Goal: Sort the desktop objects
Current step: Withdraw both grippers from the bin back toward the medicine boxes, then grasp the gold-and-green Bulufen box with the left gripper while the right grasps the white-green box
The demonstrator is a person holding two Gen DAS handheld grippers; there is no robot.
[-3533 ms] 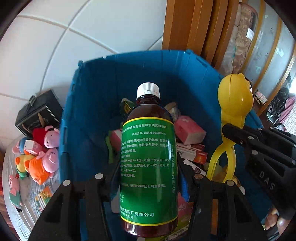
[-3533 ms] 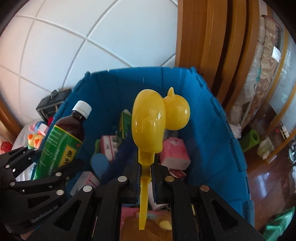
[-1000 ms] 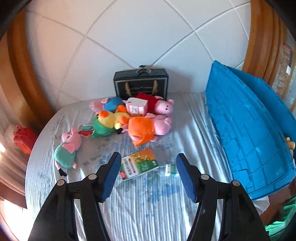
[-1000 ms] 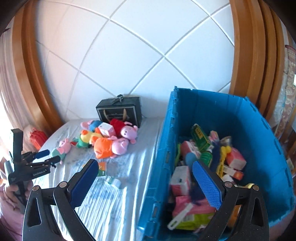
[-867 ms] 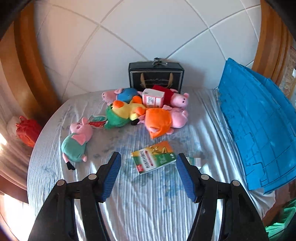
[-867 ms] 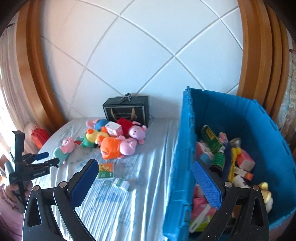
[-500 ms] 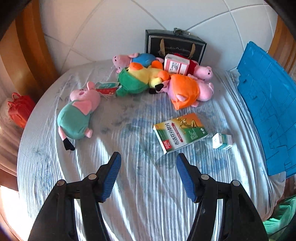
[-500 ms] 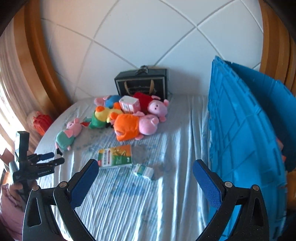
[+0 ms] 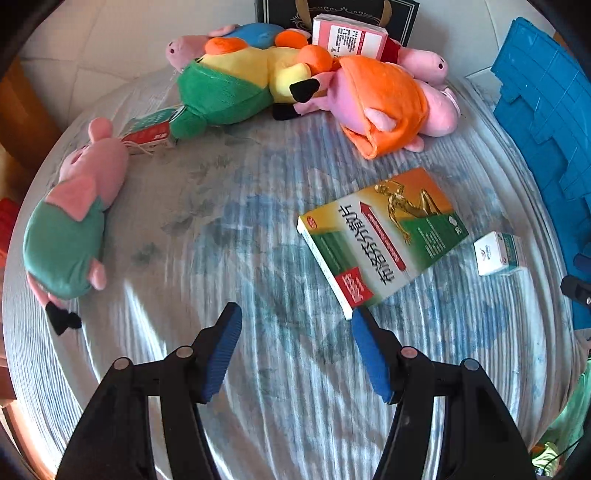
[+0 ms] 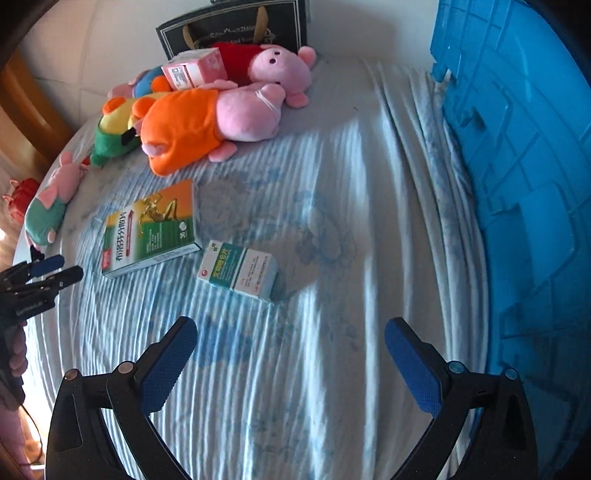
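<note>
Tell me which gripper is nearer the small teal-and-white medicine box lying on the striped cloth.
Right. The right gripper hovers open just short of the small teal-and-white medicine box; the left gripper, also open, sits beyond the larger green-and-orange box.

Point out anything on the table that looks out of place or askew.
A pink box sits tilted on top of the plush pile rather than on the cloth. A red-and-green carton is wedged partly under the green plush. Nothing looks spilled or damaged.

the black gift bag [image 9: 338,9] is cut off at the top edge; the blue crate [image 10: 524,184] runs off right, its inside hidden.
</note>
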